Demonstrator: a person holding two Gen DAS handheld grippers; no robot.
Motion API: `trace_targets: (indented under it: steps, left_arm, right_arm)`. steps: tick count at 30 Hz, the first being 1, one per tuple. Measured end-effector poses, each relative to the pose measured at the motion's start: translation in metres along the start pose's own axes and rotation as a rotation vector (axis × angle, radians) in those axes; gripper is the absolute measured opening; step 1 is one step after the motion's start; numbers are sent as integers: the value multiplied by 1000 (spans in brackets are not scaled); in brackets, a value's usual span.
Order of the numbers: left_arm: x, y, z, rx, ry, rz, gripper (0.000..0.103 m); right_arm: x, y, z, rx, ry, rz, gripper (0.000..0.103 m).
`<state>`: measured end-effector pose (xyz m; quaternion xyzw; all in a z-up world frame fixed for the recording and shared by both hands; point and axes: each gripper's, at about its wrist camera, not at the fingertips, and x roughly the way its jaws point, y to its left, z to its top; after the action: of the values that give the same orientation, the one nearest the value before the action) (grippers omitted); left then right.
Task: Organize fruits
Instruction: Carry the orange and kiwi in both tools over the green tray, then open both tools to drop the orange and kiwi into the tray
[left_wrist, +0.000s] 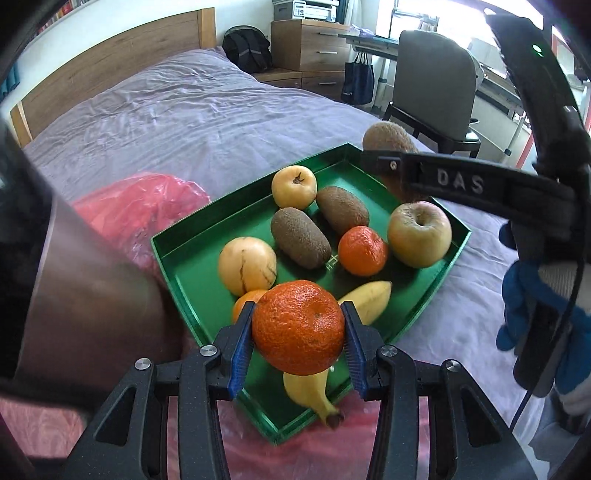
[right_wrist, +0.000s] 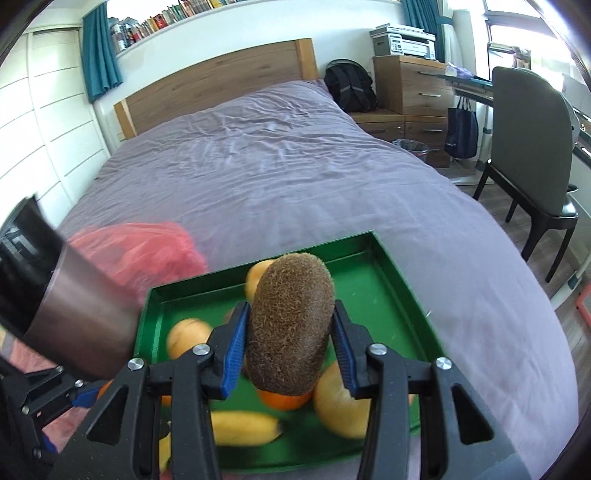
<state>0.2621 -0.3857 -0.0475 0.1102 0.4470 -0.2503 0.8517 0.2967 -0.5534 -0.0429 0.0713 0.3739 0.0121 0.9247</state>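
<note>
A mandarin (left_wrist: 298, 326) is pinched in the left claw (left_wrist: 298, 332) over the tray's (left_wrist: 177, 254) six o'clock edge; a kiwi (right_wrist: 290, 325) is pinched in the right claw (right_wrist: 290, 343) above the tray on the bed (right_wrist: 258, 166).

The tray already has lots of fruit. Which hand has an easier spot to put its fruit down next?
Probably the right. Its kiwi hangs over the tray's bare far corner, while the left's mandarin hangs over the banana at the crowded near edge.

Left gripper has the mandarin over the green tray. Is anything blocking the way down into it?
Yes. The round orange mandarin in the left gripper hangs above a yellow banana lying in the green metal tray.
</note>
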Motion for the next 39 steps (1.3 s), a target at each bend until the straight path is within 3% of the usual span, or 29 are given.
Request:
trace_targets:
  steps: [8, 18, 26, 27, 29, 39]
  left_arm:
    - [33, -6, 5, -4, 26, 19, 39]
    - [37, -22, 4, 67, 17, 51, 40]
    - [35, -23, 5, 81, 25, 76, 44]
    - [34, -22, 5, 76, 26, 76, 50]
    - [30, -20, 5, 66, 19, 74, 57]
    - [-15, -14, 0, 27, -24, 43, 69]
  right_arm:
    - [52, -35, 16, -7, 82, -107, 54]
    - [86, -49, 0, 2, 189, -114, 54]
    - [82, -51, -5, 8, 204, -114, 56]
    - [80, -50, -5, 6, 203, -119, 58]
    - [72, -50, -5, 7, 190, -125, 75]
    - [14, -39, -6, 1, 130, -120, 85]
